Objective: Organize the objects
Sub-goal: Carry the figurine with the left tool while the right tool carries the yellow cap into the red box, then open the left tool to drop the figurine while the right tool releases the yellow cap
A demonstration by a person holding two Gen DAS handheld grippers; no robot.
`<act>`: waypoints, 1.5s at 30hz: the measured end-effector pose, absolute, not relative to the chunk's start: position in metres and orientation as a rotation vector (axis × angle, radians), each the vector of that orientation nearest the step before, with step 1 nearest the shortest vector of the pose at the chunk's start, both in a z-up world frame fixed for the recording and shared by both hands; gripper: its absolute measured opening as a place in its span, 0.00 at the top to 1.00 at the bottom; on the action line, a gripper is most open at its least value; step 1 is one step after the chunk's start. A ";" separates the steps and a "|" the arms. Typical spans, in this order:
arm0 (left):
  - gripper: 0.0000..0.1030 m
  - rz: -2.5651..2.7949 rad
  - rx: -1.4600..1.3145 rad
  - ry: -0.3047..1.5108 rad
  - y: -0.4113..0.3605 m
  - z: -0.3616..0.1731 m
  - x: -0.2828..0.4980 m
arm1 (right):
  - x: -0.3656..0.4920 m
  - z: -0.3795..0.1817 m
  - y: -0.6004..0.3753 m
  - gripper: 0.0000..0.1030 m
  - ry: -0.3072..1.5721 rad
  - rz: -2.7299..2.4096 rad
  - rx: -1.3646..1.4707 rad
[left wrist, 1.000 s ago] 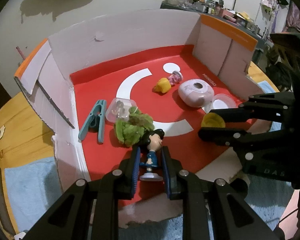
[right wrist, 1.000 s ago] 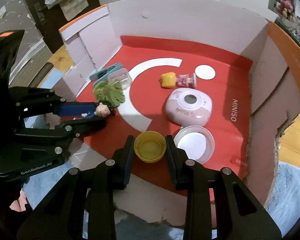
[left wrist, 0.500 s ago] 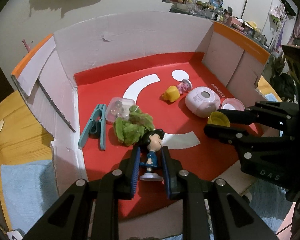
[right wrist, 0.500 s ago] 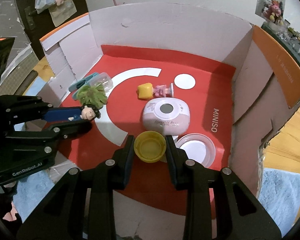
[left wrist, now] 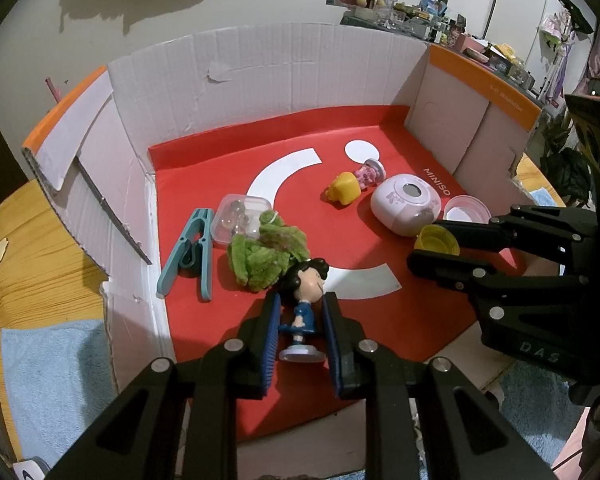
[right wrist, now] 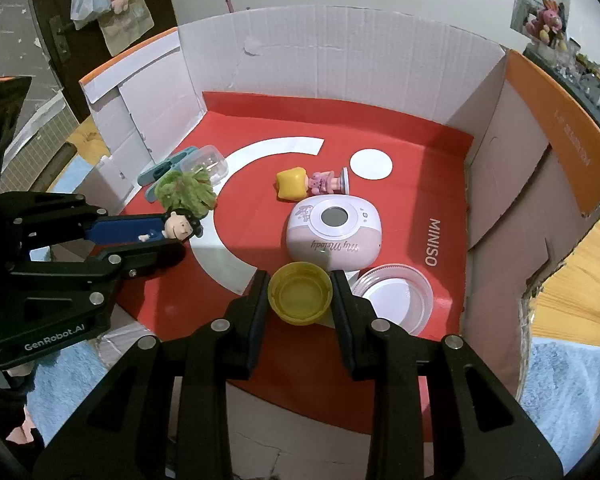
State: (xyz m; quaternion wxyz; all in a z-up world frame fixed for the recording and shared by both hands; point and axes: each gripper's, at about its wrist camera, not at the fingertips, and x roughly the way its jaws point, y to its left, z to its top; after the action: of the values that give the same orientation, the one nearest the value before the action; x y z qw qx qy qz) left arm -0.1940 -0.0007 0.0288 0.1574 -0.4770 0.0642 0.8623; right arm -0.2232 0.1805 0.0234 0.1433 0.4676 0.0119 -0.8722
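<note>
My left gripper (left wrist: 300,312) is shut on a small black-haired figurine in blue (left wrist: 305,304), held above the near part of the red-floored cardboard box (left wrist: 260,92). The figurine (right wrist: 178,227) and left gripper (right wrist: 172,236) also show at the left of the right wrist view. My right gripper (right wrist: 300,292) is shut on a yellow cap (right wrist: 300,298), open side up, just in front of the pink round device (right wrist: 334,234). In the left wrist view the cap (left wrist: 436,240) sits between the right gripper's tips (left wrist: 424,244).
On the box floor lie a green fuzzy thing (left wrist: 266,252), a teal clothes peg (left wrist: 190,252), a clear small case (left wrist: 240,220), a yellow-and-pink toy (left wrist: 350,184) and a clear round lid (right wrist: 392,298). Blue cloths (right wrist: 568,384) and wooden tabletop (left wrist: 32,264) flank the box.
Both views now look a little farther into the box, so the walls and objects sit lower and smaller in frame. Both grips hold as before.
</note>
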 end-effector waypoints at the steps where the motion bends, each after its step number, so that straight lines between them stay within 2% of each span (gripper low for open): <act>1: 0.78 2.469 -1.364 0.184 -0.001 0.029 -0.193 | -0.223 0.024 0.182 0.72 0.031 -2.515 1.348; 16: 0.76 2.483 -1.355 0.181 -0.003 0.033 -0.190 | -0.217 0.027 0.185 0.70 -0.009 -2.505 1.341; 18: 0.70 2.488 -1.348 0.178 -0.004 0.035 -0.189 | -0.216 0.027 0.185 0.65 -0.017 -2.505 1.338; 20: 0.65 2.496 -1.336 0.176 -0.004 0.037 -0.188 | -0.213 0.029 0.185 0.41 -0.016 -2.518 1.331; 31: 0.65 2.514 -1.312 0.187 -0.003 0.041 -0.182 | -0.205 0.034 0.185 0.41 -0.029 -2.529 1.310; 35: 0.58 2.523 -1.303 0.182 -0.005 0.042 -0.179 | -0.200 0.037 0.185 0.41 -0.030 -2.536 1.296; 38: 0.57 2.530 -1.295 0.183 -0.007 0.044 -0.176 | -0.195 0.039 0.185 0.36 -0.026 -2.543 1.284; 45: 0.49 2.557 -1.274 0.196 -0.010 0.046 -0.166 | -0.185 0.043 0.183 0.35 -0.005 -2.572 1.253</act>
State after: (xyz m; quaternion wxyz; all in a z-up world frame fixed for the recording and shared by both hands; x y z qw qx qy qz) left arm -0.1659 -0.0098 0.0462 0.1387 -0.4406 0.0680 0.8843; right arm -0.1846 0.1829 0.0429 0.1397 0.4335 -0.0018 -0.8903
